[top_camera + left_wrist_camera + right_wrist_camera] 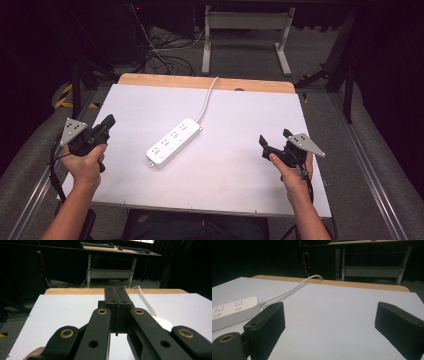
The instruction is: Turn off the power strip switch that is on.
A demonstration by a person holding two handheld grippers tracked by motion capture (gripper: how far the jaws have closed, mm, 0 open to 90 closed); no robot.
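High view: power strip (174,142) lies mid-surface (240,170), well apart from both tools. My left hand-held gripper (106,123) is closed empty, right hand-held gripper (273,140) open. I judge that a closed-jaw approach might shove the strip or snag its cord (207,97).

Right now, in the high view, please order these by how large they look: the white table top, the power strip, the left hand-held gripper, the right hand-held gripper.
1. White table top, by far the largest.
2. Power strip.
3. Left hand-held gripper and right hand-held gripper: they look about alike, so I leave them unranked.
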